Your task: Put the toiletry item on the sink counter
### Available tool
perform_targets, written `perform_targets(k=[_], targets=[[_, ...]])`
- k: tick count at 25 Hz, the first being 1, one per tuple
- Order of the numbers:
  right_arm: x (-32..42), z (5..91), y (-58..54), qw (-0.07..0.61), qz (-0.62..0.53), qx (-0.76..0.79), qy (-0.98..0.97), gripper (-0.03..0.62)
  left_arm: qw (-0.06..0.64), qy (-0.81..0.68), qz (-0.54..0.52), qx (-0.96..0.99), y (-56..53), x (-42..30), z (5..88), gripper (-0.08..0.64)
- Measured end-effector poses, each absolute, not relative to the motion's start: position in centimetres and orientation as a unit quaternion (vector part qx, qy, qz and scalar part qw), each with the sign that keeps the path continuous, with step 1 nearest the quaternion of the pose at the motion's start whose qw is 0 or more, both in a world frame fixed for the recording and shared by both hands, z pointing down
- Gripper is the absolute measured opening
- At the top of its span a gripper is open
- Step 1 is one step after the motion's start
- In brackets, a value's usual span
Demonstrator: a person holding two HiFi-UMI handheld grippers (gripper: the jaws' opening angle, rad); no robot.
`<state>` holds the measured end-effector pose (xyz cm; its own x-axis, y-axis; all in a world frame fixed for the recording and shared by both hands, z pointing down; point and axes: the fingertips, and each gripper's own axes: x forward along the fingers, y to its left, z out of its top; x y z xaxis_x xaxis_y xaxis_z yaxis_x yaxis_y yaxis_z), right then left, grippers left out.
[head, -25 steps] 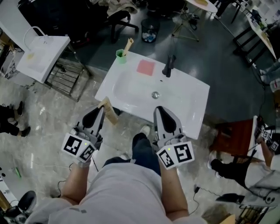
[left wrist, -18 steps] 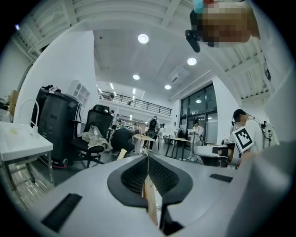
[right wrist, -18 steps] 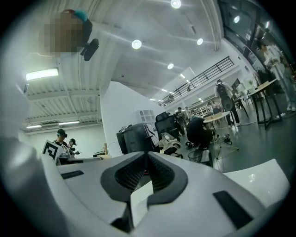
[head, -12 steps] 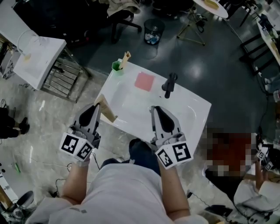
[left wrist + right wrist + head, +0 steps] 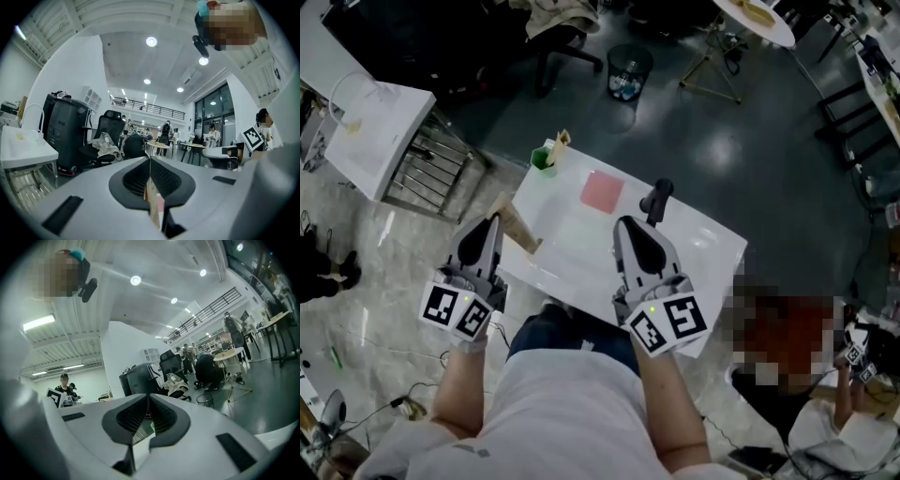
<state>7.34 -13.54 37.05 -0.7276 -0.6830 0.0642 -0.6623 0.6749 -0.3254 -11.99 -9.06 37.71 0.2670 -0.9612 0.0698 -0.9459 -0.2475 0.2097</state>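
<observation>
White sink counter [image 5: 581,246] on dark grey floor, open hall. Beyond sink: office chair [image 5: 555,42], bin [image 5: 627,67]. On sink: green cup [image 5: 544,160] at far left corner, pink square [image 5: 602,191] at back, black faucet [image 5: 656,200] right of square. Left gripper [image 5: 488,225] at sink's left edge, jaws clamped on thin tan item [image 5: 516,228], which lies at that edge. Right gripper [image 5: 624,227] above sink front, jaws together, nothing between.

Two sinks [image 5: 572,246] [image 5: 373,131]; one black faucet [image 5: 656,200]; one green cup [image 5: 544,160]; one pink square [image 5: 602,191], maybe soap; one bin [image 5: 628,70].
</observation>
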Motion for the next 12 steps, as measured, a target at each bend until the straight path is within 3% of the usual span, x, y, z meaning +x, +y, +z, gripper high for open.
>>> perform_targets(k=[12], targets=[[4.5, 36.5, -15.2, 0.034, -0.172, -0.398, 0.900, 0.029, 0.095, -0.587, -0.036, 0.803, -14.5, -15.2, 36.4, 0.020]])
